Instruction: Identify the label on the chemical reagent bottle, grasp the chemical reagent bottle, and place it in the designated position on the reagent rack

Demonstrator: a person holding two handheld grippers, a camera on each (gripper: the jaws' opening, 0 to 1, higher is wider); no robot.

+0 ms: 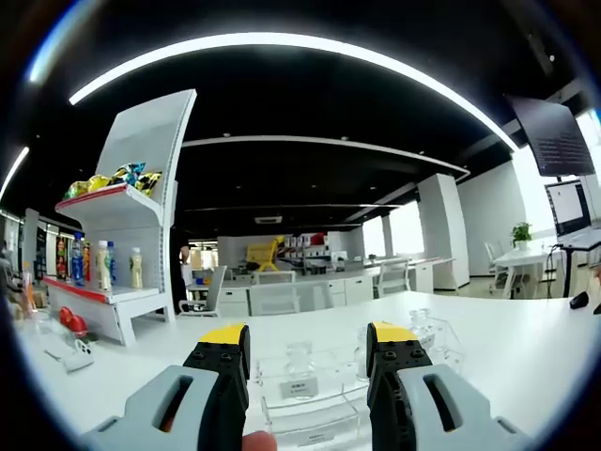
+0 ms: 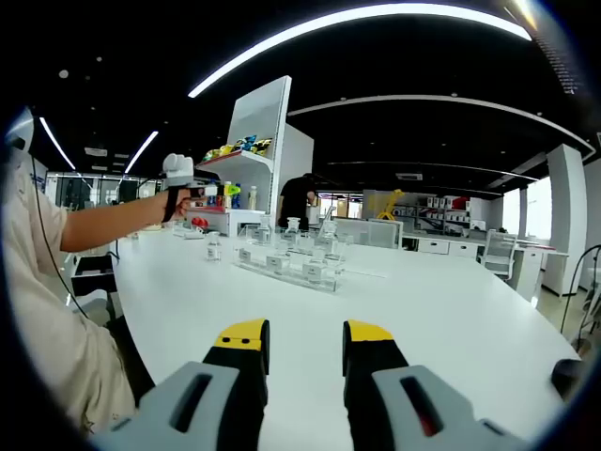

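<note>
A clear acrylic reagent rack (image 1: 310, 395) with white label tags lies on the white table (image 1: 488, 348) just beyond my left gripper (image 1: 308, 338). The left gripper's yellow-tipped jaws stand open and hold nothing. Small clear glass reagent bottles (image 1: 299, 359) stand in the rack. In the right gripper view the same rack (image 2: 286, 264) sits mid-table, well ahead of my right gripper (image 2: 305, 334), which is open and empty. One bottle (image 2: 214, 247) stands apart to the rack's left. A person's outstretched arm holds the left gripper (image 2: 178, 177) above the table's far left.
A white shelf unit (image 1: 131, 235) with snack bags and drink bottles stands at the left. Red items (image 1: 73, 322) lie on the table near it. A dark monitor (image 1: 554, 136) hangs at the right. A person in a dark top (image 2: 300, 201) stands behind the table.
</note>
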